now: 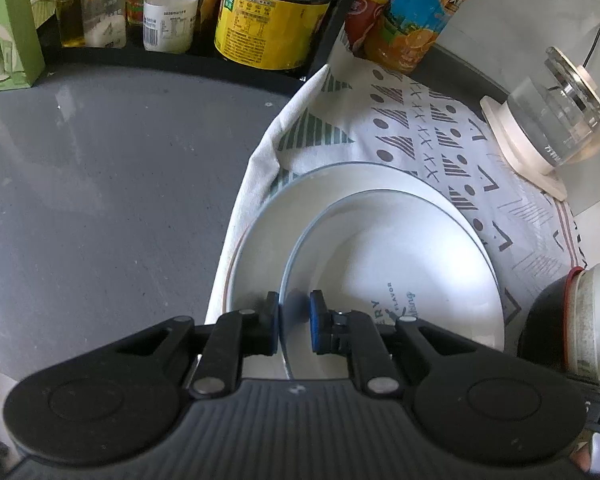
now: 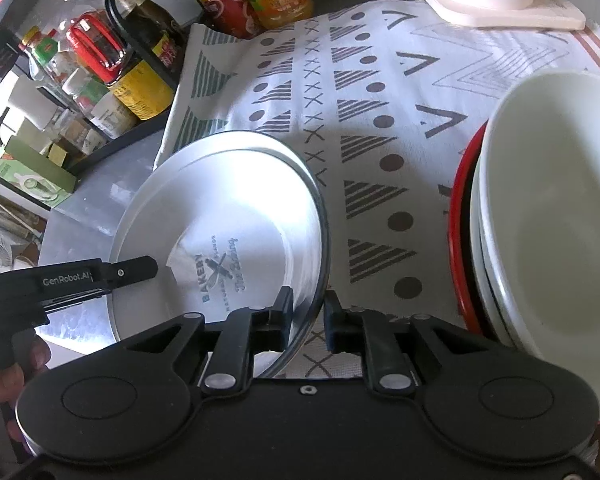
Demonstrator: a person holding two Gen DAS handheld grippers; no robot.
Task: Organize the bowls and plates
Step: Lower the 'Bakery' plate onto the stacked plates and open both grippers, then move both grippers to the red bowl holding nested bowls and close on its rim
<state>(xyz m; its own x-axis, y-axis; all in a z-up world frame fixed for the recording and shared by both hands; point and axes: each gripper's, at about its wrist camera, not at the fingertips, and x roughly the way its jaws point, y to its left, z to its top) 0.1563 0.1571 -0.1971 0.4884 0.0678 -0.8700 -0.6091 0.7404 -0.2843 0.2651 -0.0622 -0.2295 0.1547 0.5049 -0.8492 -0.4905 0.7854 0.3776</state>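
Observation:
A white plate with "BAKERY" print [image 1: 384, 280] [image 2: 228, 240] lies on a larger white plate [image 1: 260, 232] [image 2: 204, 148] on the patterned cloth. My left gripper [image 1: 294, 322] straddles the printed plate's near rim, jaws slightly apart, one pad on each side. My right gripper [image 2: 308, 318] straddles the same plate's right rim, also with a small gap. The left gripper shows in the right wrist view [image 2: 140, 268] at the plate's left edge. A stack of white bowls [image 2: 548, 216] on a red plate [image 2: 460, 240] stands to the right.
A patterned cloth [image 2: 360, 120] covers the right of the grey counter [image 1: 100, 180]. A rack of bottles and jars [image 1: 260, 12] lines the back. A glass kettle on a white base [image 1: 556, 128] stands at the back right. A dark lidded pot [image 1: 560, 320] is at right.

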